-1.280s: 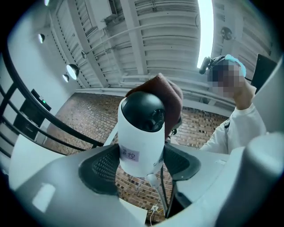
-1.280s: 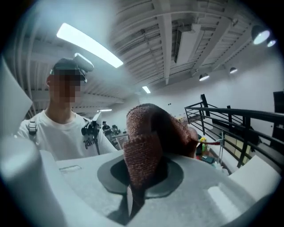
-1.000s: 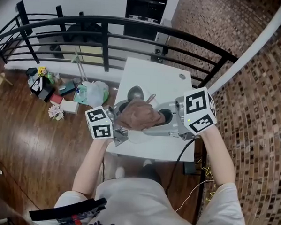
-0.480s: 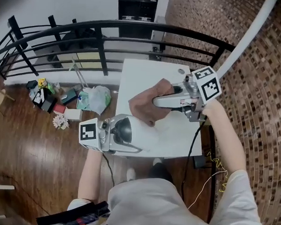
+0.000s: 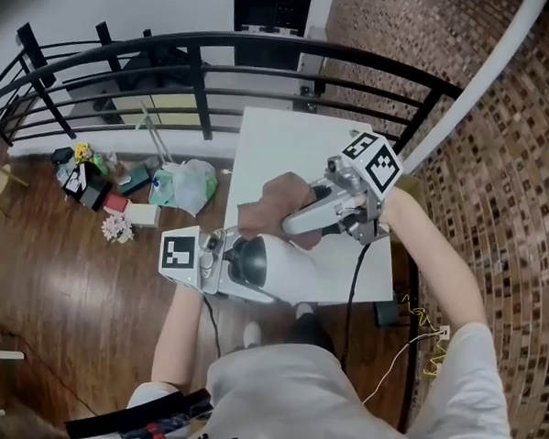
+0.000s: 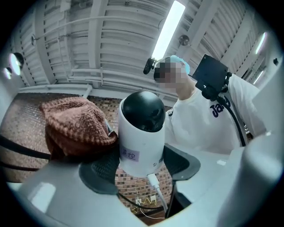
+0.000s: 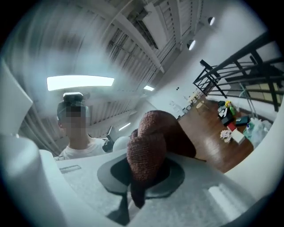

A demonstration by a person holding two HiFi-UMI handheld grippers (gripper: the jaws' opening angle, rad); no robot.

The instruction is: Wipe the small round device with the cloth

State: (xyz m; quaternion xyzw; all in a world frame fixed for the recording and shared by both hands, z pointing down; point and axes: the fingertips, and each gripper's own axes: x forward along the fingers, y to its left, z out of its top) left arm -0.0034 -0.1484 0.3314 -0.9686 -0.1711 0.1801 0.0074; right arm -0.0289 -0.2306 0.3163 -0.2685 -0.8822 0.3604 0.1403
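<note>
The device point(image 6: 141, 133) is a white cylinder with a black domed top. It is held clear of the table point(image 5: 336, 263), above the table's near edge. A white cable point(image 6: 156, 188) is plugged in at its base and hangs down.

The left gripper point(image 6: 142, 166) holds the device. Its jaws stand partly apart, and the dark pads point(image 6: 179, 162) press on the lower body from both sides. The dome and the upper body stay exposed.

The cloth point(image 7: 148, 148) is brown and knitted. In the left gripper view the bunched cloth point(image 6: 75, 126) sits at the left side of the device and appears to touch the white body just below the dome. Firm contact cannot be confirmed.

The right gripper point(image 7: 142, 177) carries the cloth. Its jaws are closed on a thick fold, and the free bulk rises past the tips as a rounded wad. In the head view, this gripper point(image 5: 297, 226) reaches in from the right, with the cloth point(image 5: 268, 204) ahead of it, towards the left gripper point(image 5: 231, 262).

Step in hand, as judged: wiping, with the wad at or near the side of the device.

Next move, as judged:
- Press the wad against the body and sweep it over the dome.
- Keep the left grip steady and leave the cable slack.
- Turn the device to present unwiped faces.
</note>
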